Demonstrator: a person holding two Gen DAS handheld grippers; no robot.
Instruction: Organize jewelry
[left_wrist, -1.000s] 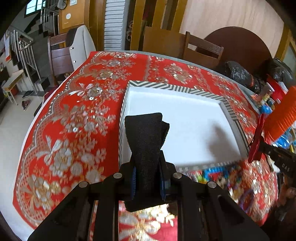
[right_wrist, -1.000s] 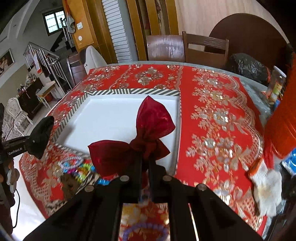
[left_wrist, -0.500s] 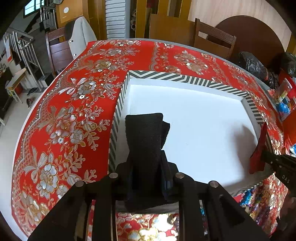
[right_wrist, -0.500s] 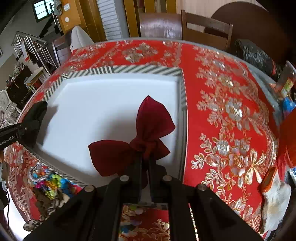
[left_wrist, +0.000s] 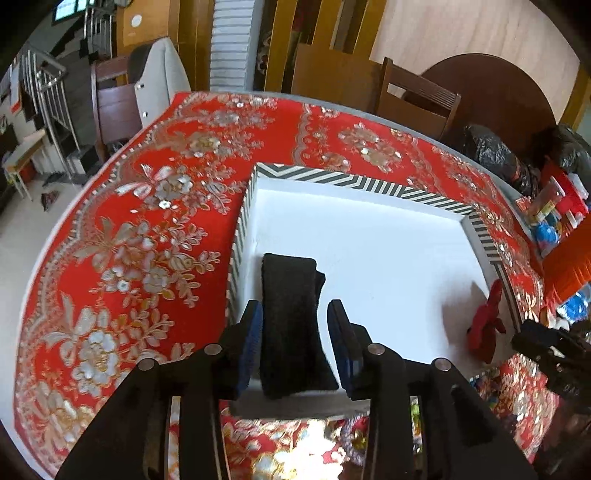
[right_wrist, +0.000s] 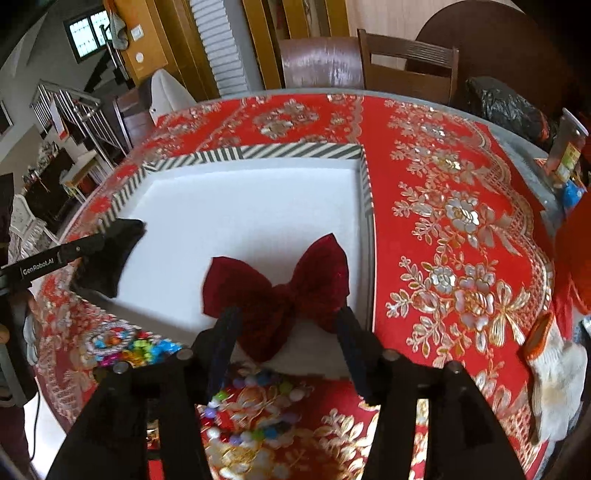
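A white tray with a black-and-white striped rim (left_wrist: 332, 179) lies on the red tablecloth; it also shows in the right wrist view (right_wrist: 280, 151). My left gripper (left_wrist: 295, 314) is open, and a black fabric bow (left_wrist: 291, 317) lies between its fingers on the tray's near left corner. My right gripper (right_wrist: 286, 315) is open, and a dark red velvet bow (right_wrist: 280, 291) lies between its fingers on the tray's near right part. The red bow (left_wrist: 484, 325) and the black bow (right_wrist: 110, 254) each show in the other view.
Colourful bead bracelets (right_wrist: 122, 343) and beads (right_wrist: 255, 384) lie on the cloth in front of the tray. A white glove (right_wrist: 554, 373) lies at the right. An orange object (left_wrist: 569, 266) and clutter stand at the right edge. Chairs (right_wrist: 406, 66) stand behind the table.
Both grippers came down over the tray and opened. The black bow and the red bow were let go and now lie on the tray floor.
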